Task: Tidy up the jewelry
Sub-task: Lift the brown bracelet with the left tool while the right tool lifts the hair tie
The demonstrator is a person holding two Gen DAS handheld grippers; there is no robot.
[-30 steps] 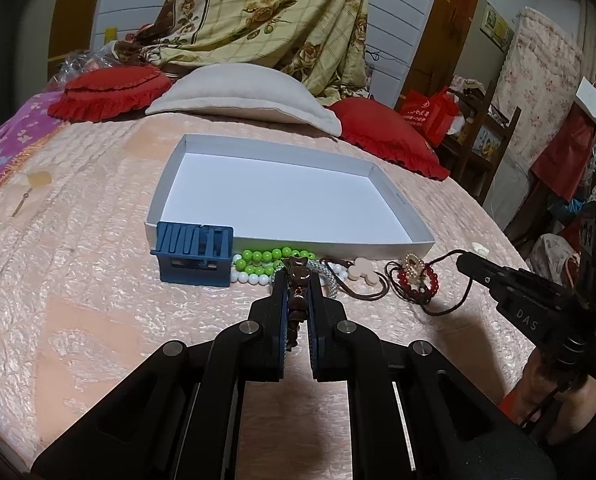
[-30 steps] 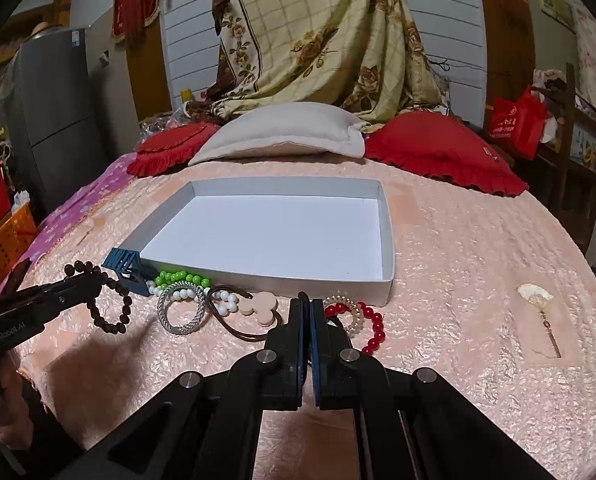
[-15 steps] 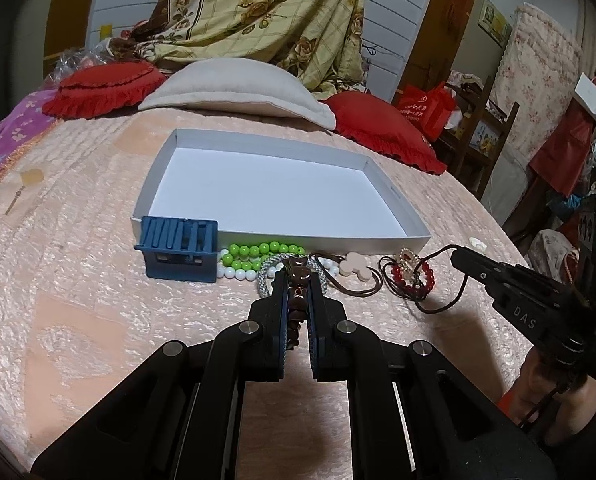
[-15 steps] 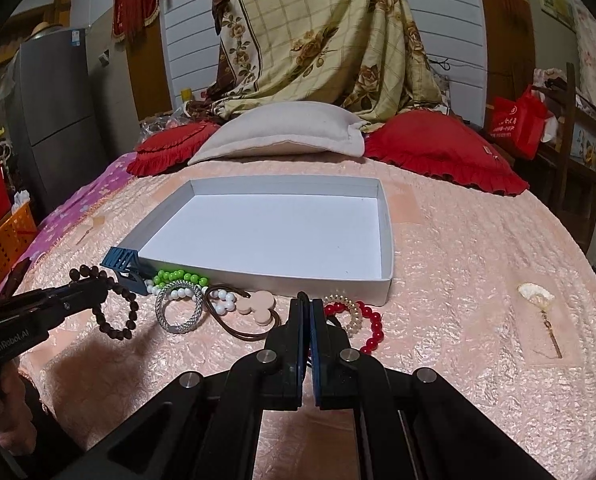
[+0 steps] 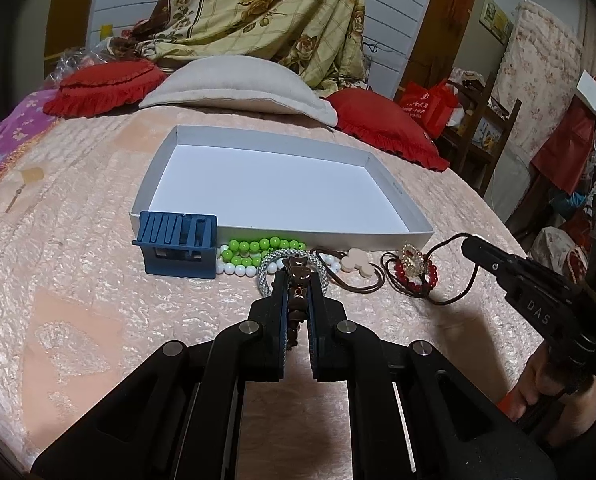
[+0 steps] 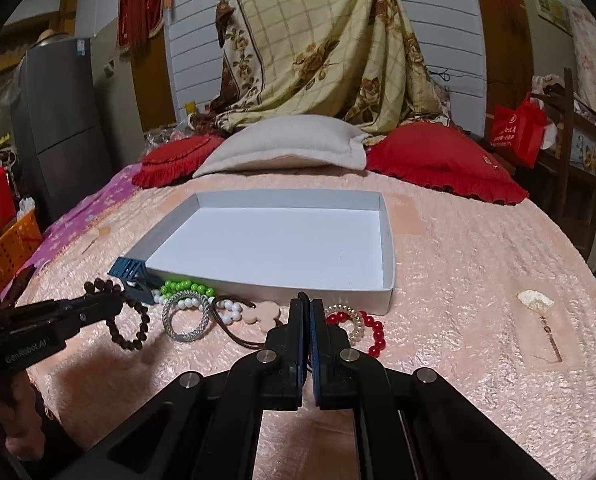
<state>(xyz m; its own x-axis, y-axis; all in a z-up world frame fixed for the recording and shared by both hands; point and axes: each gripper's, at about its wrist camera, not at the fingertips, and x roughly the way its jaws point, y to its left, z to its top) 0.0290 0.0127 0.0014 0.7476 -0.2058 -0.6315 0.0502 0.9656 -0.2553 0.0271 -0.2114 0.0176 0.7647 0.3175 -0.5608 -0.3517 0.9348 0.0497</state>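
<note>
A bed (image 5: pixel 98 320) covered in a pale pink textured spread carries everything. At its head lie a cream pillow (image 5: pixel 238 84) between two red frilled cushions (image 5: pixel 102 84), with a yellow flowered quilt (image 6: pixel 321 48) draped against a white slatted wall behind. A grey fridge (image 6: pixel 58 128) stands on the left in the right wrist view, and a red bag (image 6: pixel 517 128) sits on a wooden shelf to the right.

A shallow white tray (image 5: pixel 377 236) lies in the middle of the bed. Along its near wall the jewelry is strung out in a row: a blue plastic clip (image 5: pixel 176 244) at the left corner, green beads (image 5: pixel 258 246), white beads (image 5: pixel 234 269), a silver mesh bangle (image 6: pixel 186 316), a pink clover pendant (image 5: pixel 353 260) on a brown cord, and a red bead bracelet (image 6: pixel 373 332) beside a small pearl one.

The left tool (image 5: pixel 298 284) is clamped on a brown bead bracelet (image 6: pixel 126 320), which hangs from its tip above the bed, just left of the bangle. The right tool (image 6: pixel 305 308) is pressed together, pinching a dark cord (image 5: pixel 471 276) that runs to the red bracelet. A hand (image 5: pixel 545 388) grips its handle.

Compared with a second ago, the left tool has drifted slightly rightward along the row; the right one looks unmoved.
</note>
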